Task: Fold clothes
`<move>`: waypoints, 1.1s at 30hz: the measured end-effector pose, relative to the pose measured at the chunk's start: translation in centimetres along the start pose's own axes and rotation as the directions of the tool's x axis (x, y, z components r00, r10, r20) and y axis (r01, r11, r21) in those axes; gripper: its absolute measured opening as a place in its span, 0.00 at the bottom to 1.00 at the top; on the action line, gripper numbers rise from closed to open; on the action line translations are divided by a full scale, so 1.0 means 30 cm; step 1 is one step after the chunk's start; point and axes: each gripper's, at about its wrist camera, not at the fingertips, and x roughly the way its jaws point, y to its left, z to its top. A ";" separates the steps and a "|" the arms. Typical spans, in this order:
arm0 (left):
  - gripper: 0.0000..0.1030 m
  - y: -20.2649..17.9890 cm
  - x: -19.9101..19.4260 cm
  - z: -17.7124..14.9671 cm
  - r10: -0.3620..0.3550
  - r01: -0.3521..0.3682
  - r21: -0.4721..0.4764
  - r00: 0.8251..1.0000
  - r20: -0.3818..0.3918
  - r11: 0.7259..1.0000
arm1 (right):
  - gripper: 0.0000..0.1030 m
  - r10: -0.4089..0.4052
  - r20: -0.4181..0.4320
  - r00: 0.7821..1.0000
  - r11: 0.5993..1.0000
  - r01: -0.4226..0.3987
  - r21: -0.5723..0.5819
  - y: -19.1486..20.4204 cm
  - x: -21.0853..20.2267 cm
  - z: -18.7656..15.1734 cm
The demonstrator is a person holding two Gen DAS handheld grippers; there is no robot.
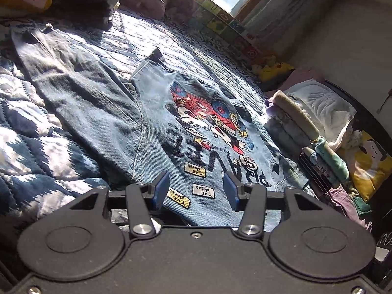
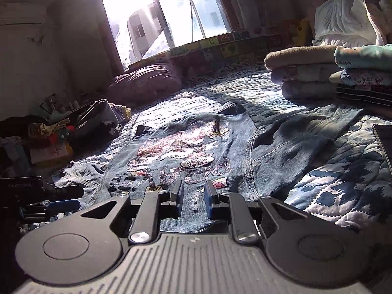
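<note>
A blue denim jacket [image 1: 156,132] lies flat, back up, on the quilted bed, showing a cartoon print and several sewn patches. One sleeve [image 1: 61,68] stretches toward the far left. My left gripper [image 1: 196,187] hovers over the jacket's near hem, open, with only the patches showing between its blue pads [image 1: 160,189]. In the right wrist view the same jacket [image 2: 186,152] spreads ahead, with its other sleeve [image 2: 306,137] reaching right. My right gripper [image 2: 193,196] is low over the hem, slightly open, with nothing between its fingers. The left gripper [image 2: 56,203] appears at the left edge.
A stack of folded clothes [image 1: 296,122] [image 2: 318,76] sits at the bed's right side beside white bedding [image 1: 318,103]. A purple pillow [image 2: 147,83] lies under the window. Loose clothes [image 2: 49,132] are piled at the left. A dark flat object [image 2: 384,142] rests at the right edge.
</note>
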 end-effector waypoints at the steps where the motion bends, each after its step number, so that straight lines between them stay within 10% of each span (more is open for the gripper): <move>1: 0.65 -0.005 0.038 -0.005 0.040 -0.040 0.018 0.998 -0.053 0.999 | 0.37 -0.035 -0.084 0.996 0.999 0.031 -0.040 0.007 0.060 -0.006; 5: 0.65 -0.069 -0.005 -0.015 0.016 -0.016 0.133 1.000 0.000 0.991 | 0.35 -0.026 -0.158 0.987 1.000 0.024 -0.012 -0.038 0.074 -0.019; 12: 0.58 -0.223 0.047 0.159 -0.033 0.017 0.302 0.998 0.048 0.953 | 0.36 -0.018 0.041 0.999 0.987 0.024 -0.160 -0.033 0.010 0.094; 19: 0.45 -0.462 0.401 0.459 -0.015 0.004 0.482 1.000 0.018 0.876 | 0.35 0.047 -0.033 0.998 0.972 -0.054 -0.228 -0.076 0.232 0.105; 33: 0.36 -0.687 1.137 0.583 0.099 -0.048 0.447 0.991 -0.092 0.893 | 0.38 0.173 -0.138 0.975 0.971 -0.192 -0.144 -0.141 0.296 0.090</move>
